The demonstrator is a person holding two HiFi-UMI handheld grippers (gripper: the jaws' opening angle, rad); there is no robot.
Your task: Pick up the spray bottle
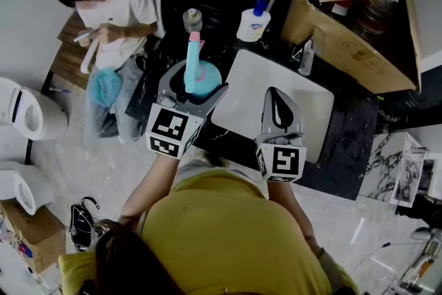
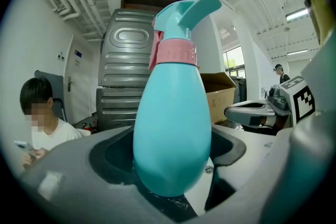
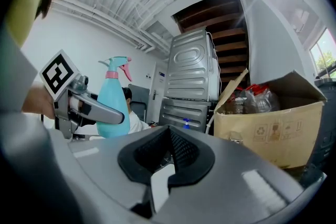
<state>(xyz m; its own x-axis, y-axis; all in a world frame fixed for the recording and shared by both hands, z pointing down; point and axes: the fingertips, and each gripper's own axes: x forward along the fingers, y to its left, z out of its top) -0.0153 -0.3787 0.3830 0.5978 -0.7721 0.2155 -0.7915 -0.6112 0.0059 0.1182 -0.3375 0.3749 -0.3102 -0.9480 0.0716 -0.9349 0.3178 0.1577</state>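
Observation:
A teal spray bottle (image 1: 198, 77) with a pink collar and trigger stands upright between the jaws of my left gripper (image 1: 190, 94), which is shut on its lower body. In the left gripper view the bottle (image 2: 173, 123) fills the middle, held off the table. In the right gripper view the same bottle (image 3: 112, 107) shows at the left. My right gripper (image 1: 280, 109) hovers over the white board (image 1: 246, 79), to the right of the bottle and apart from it. Its dark pads (image 3: 178, 153) meet, with nothing between them.
The board lies on a dark table (image 1: 352, 135). Behind it stand a white bottle with a blue cap (image 1: 253, 23), a small jar (image 1: 192, 18) and an open cardboard box (image 1: 349, 17). A person (image 1: 114, 10) sits at the left. A grey ribbed cabinet (image 2: 126, 81) is behind.

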